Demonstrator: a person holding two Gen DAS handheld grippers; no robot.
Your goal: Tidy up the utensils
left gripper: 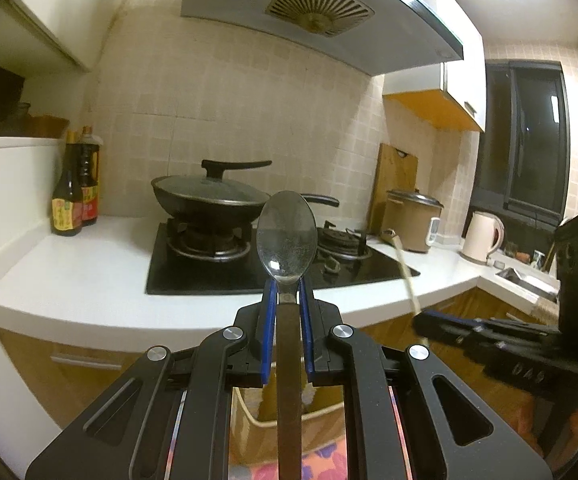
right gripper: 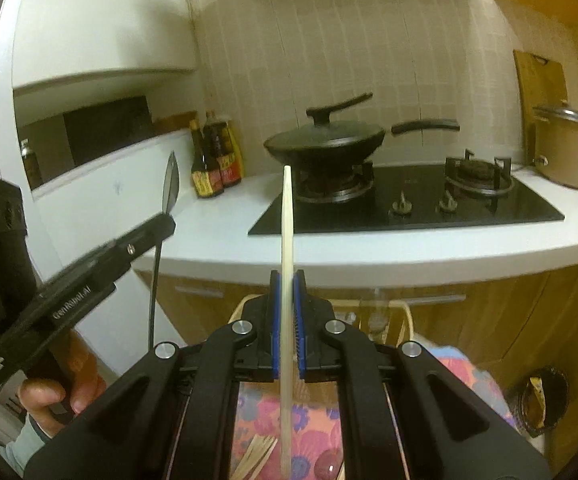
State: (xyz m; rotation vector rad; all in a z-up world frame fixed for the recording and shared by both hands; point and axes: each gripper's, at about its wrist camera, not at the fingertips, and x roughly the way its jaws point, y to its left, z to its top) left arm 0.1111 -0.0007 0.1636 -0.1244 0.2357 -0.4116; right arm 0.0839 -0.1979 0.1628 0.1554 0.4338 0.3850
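My left gripper (left gripper: 287, 284) is shut on a metal spoon (left gripper: 287, 234), gripped at the neck, bowl pointing up and forward, handle running back between the fingers. It also shows in the right wrist view (right gripper: 171, 188), at the left. My right gripper (right gripper: 287, 276) is shut on a pale wooden chopstick (right gripper: 287, 216) that stands nearly upright. In the left wrist view the right gripper (left gripper: 423, 316) is at the right with the chopstick (left gripper: 403, 264) angled up. Both are held in the air in front of the counter. Several more chopsticks (right gripper: 255, 460) lie on a flowered cloth below.
A white counter (left gripper: 89, 268) holds a black gas hob (left gripper: 217, 272) with a lidded wok (left gripper: 209, 196), sauce bottles (left gripper: 75, 192), a rice cooker (left gripper: 413, 220), a kettle (left gripper: 481, 236) and a cutting board (left gripper: 395, 176). A light container (right gripper: 403, 320) and a glass (right gripper: 377, 312) stand below the counter edge.
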